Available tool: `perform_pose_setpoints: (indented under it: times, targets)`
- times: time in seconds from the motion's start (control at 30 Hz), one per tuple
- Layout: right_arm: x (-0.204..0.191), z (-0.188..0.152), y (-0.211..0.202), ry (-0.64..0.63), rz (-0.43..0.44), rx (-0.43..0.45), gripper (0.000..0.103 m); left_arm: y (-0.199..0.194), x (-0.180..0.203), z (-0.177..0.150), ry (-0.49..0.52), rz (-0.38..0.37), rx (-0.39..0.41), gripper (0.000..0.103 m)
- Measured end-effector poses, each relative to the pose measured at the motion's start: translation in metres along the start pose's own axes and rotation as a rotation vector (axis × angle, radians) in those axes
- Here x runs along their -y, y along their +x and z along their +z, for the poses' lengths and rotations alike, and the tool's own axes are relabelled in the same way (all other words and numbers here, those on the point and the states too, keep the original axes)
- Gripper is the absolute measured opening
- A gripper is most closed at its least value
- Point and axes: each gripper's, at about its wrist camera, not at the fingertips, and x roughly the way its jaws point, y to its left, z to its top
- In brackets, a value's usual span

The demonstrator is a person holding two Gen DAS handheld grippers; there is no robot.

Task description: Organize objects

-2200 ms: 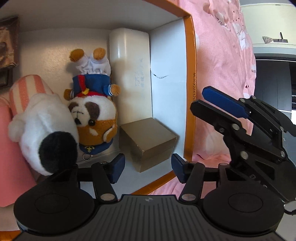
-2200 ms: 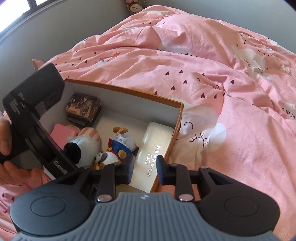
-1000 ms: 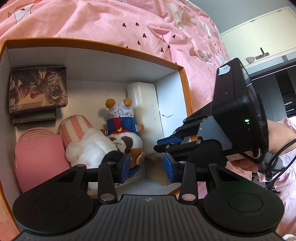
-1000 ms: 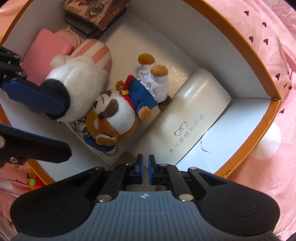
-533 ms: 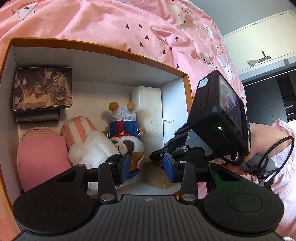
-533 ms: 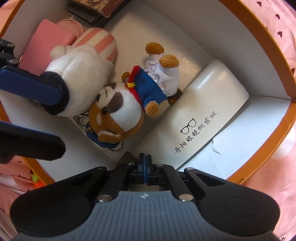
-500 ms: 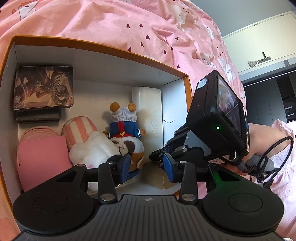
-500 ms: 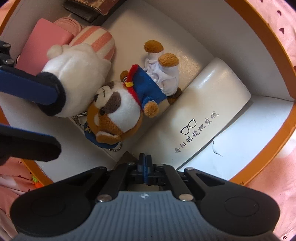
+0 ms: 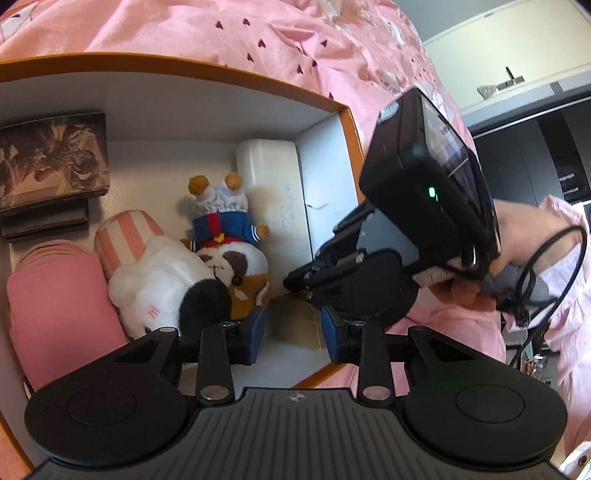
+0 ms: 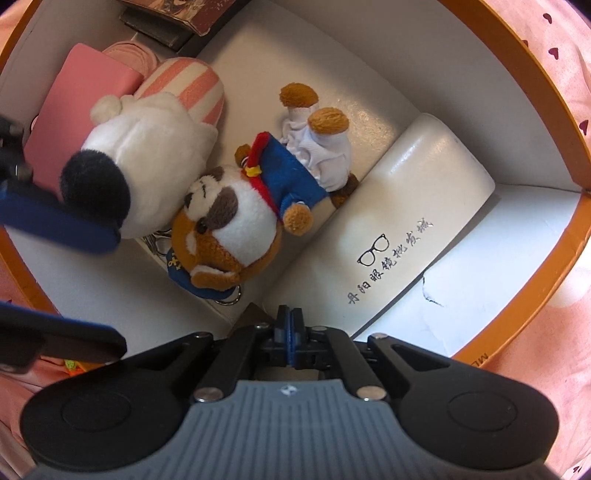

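An orange-rimmed box with white walls sits on a pink bed. It holds a brown dog plush in a blue sailor suit, a white plush with a black end, a white glasses case and a small tan box. My left gripper is open and empty above the box's near edge. My right gripper is shut and empty, its tips just over the tan box; it also shows in the left wrist view.
A pink-and-white striped roll, a pink flat case and a stack of dark picture boxes fill the box's left side. Pink heart-print bedding surrounds the box. A cabinet stands at the far right.
My right gripper closed from open to fully shut while it dropped down into the box near the tan box. The left gripper pulled back and stayed open.
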Motion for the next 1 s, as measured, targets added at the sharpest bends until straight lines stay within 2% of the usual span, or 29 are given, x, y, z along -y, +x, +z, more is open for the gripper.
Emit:
perform_pose_setpoints:
  times: [0.13,0.27,0.43,0.5,0.57,0.73,0.87,1.0]
  targets:
    - [0.013,-0.002,0.000,0.039,0.050,0.003,0.000,0.015,0.006,-0.008,0.011,-0.047,-0.041,0.037]
    - [0.012,-0.004,-0.001,0.025,0.042,0.010,0.000,0.030,0.011,-0.008,0.004,-0.057,-0.054,0.037]
    - [0.015,-0.006,-0.002,0.025,0.045,0.015,0.000,0.048,0.013,-0.006,-0.027,-0.031,-0.037,0.037]
    - [0.016,-0.007,-0.002,0.022,0.044,0.016,0.000,0.055,0.012,-0.005,-0.038,-0.013,-0.040,0.029]
    - [0.018,-0.007,-0.002,0.022,0.042,0.012,0.000,0.058,0.009,-0.005,-0.066,-0.022,-0.048,0.030]
    - [0.022,-0.006,-0.001,0.031,0.037,-0.001,0.000,0.060,0.001,-0.003,-0.118,-0.044,-0.070,0.030]
    - [0.025,-0.005,0.001,0.066,0.020,0.000,0.000,0.061,0.002,-0.005,-0.121,-0.034,-0.074,0.030]
    - [0.024,-0.013,-0.001,0.107,-0.025,0.047,0.000,0.061,0.002,-0.010,-0.120,-0.039,-0.097,0.022]
